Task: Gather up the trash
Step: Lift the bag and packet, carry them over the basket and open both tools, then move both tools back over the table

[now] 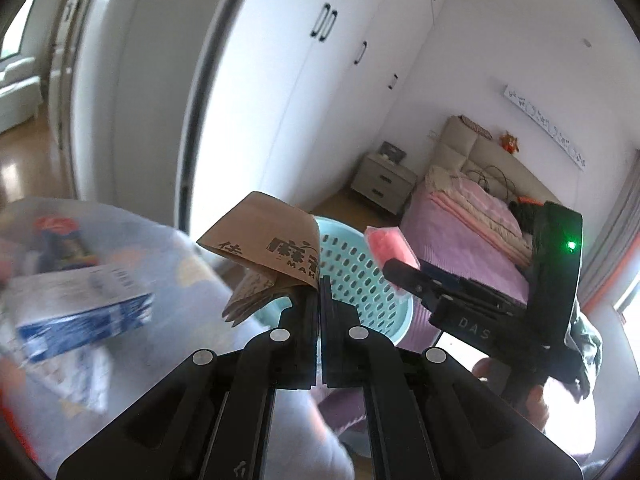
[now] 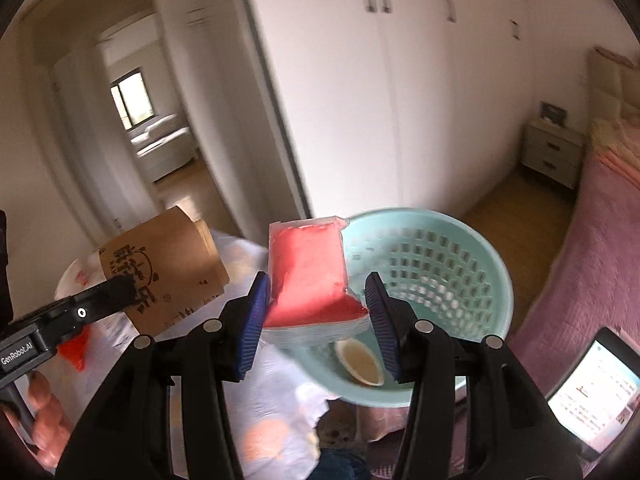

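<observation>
My left gripper [image 1: 320, 284] is shut on a folded brown paper bag [image 1: 272, 244] with dark print; it also shows at the left of the right wrist view [image 2: 160, 268]. My right gripper [image 2: 316, 308] has wide-apart blue pads, and a pink plastic packet [image 2: 308, 272] sits between them, over the rim of a light-blue perforated basket [image 2: 452, 256]. The left wrist view shows that packet [image 1: 390, 242] at the right gripper's tip, in front of the basket [image 1: 352, 280]. A small cup [image 2: 362, 362] lies in the basket.
A blurred table [image 1: 132, 236] with a pale cloth carries a blue-white carton [image 1: 84, 312] and other litter. A pink bed [image 1: 472, 236], a nightstand [image 1: 382, 180] and white wardrobes [image 2: 400, 80] stand behind. A lit tablet [image 2: 592, 392] lies at the lower right.
</observation>
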